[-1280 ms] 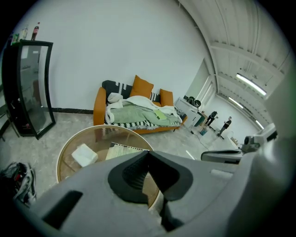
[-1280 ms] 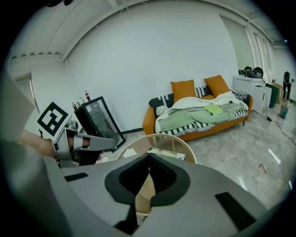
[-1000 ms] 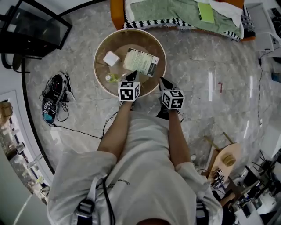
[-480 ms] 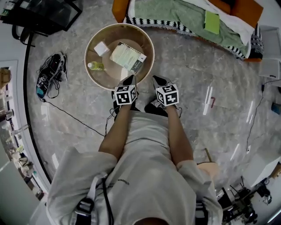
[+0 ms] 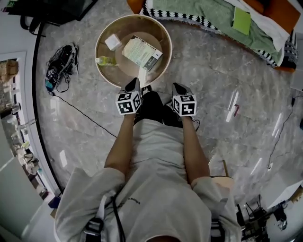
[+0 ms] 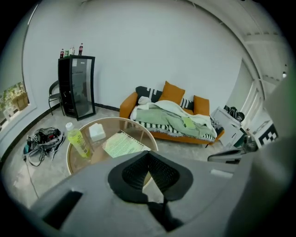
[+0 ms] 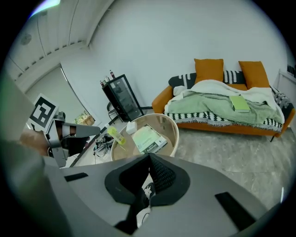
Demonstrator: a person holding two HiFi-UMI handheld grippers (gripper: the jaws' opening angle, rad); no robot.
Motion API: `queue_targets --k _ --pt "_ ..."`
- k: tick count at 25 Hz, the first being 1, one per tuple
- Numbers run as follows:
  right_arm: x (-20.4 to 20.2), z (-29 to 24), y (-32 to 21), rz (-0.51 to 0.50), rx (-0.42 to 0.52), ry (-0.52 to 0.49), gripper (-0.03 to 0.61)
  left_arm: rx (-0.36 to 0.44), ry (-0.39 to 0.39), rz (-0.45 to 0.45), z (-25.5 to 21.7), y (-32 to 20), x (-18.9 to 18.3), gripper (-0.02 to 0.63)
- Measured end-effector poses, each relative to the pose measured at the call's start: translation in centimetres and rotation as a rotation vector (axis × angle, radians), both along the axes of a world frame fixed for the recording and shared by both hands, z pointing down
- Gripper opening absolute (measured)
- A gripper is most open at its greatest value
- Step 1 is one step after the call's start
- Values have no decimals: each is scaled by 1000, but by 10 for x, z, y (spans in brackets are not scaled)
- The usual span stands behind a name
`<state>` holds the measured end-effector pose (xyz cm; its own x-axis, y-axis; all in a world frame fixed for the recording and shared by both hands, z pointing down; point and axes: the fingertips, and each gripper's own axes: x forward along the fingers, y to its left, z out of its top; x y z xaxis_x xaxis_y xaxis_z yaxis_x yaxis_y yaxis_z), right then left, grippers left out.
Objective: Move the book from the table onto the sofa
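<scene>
A pale green book (image 5: pixel 141 52) lies on the round glass table (image 5: pixel 97 52), seen too in the left gripper view (image 6: pixel 122 144) and the right gripper view (image 7: pixel 149 139). My left gripper (image 5: pixel 132 85) is shut and empty, its tip at the table's near rim, a short way from the book. My right gripper (image 5: pixel 179 88) is shut and empty too, over the floor just right of the table. The orange sofa (image 7: pixel 162 102) with a green blanket (image 5: pixel 208 14) stands beyond the table. Both pairs of jaws, left (image 6: pixel 149 153) and right (image 7: pixel 149 158), are pressed together.
A green bottle (image 5: pixel 106 60) and a white box (image 5: pixel 112 41) share the table with the book. A green notebook (image 5: pixel 241 21) lies on the blanket. Shoes and cables (image 5: pixel 59 66) sit on the floor at left, near a black cabinet (image 6: pixel 76 85).
Both grippers have drawn back from the table toward the person. The left one was over the rim near the book and is now at the near edge. The head view has shifted.
</scene>
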<state>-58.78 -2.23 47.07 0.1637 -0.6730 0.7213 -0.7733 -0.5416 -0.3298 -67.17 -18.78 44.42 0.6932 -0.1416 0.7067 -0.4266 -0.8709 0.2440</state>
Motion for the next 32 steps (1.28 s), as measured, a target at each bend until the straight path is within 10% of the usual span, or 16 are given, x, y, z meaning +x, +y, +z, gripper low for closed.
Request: queue_targets --k 32 --pt "46 216 -144 437 56 -280 8 49 -348 496 228 -233 116 11"
